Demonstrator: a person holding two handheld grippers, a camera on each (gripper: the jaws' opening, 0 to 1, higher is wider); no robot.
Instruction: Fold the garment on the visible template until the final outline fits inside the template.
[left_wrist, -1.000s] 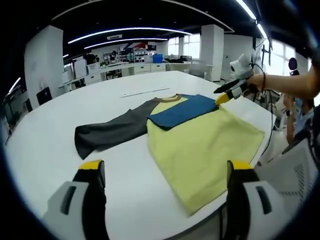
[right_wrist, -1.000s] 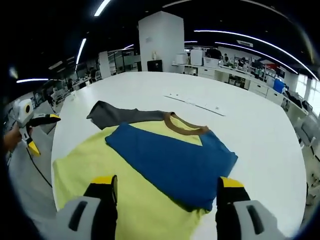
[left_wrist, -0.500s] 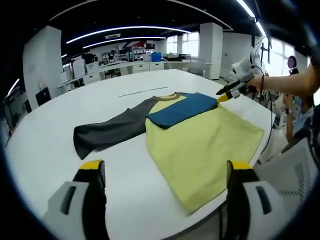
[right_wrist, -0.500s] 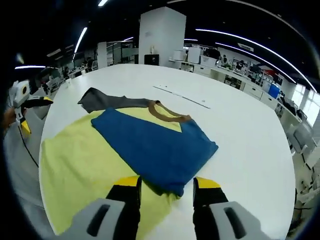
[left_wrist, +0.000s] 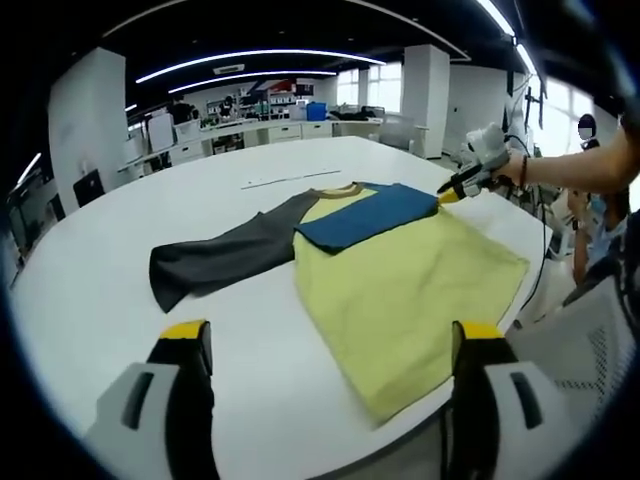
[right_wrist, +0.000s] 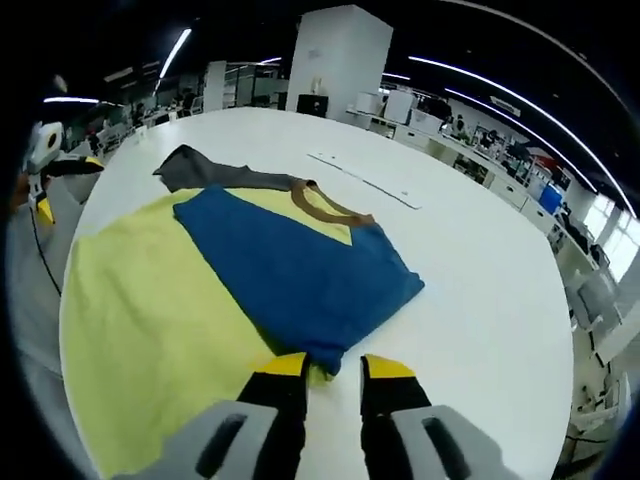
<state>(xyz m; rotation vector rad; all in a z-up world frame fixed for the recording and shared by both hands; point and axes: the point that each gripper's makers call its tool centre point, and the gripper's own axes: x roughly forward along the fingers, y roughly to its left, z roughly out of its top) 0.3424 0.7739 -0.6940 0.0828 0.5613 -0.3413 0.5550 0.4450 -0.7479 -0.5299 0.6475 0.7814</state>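
The yellow short-bodied shirt with a brown collar, one dark grey sleeve and one blue sleeve (left_wrist: 400, 280) lies flat on the round white table (left_wrist: 100, 300), its hem close to the table edge nearest the person. The blue sleeve (right_wrist: 290, 270) is folded inward across the chest, while the grey sleeve (left_wrist: 225, 258) stretches out flat to the far side. No template outline can be made out under or around the shirt in either view; the cloth may cover it. A thin pale strip with small dark marks (right_wrist: 365, 185) lies on the table beyond the collar, too small to read.

In the right gripper view the right gripper (right_wrist: 330, 368) sits low at the corner of the folded blue sleeve, its yellow-tipped jaws drawn narrow with the cloth's corner between them; whether the tips actually pinch the fabric is hard to tell, since the jaws hide the contact. The left gripper view shows that same tool from afar (left_wrist: 455, 190), held in a person's hand (left_wrist: 512, 170) at the blue sleeve's end, but too small to judge its grip.

The left gripper (left_wrist: 325, 335) hangs above the near table edge with jaws wide apart and nothing between them. The right gripper view catches it at the far left margin (right_wrist: 45, 165), partly cut off
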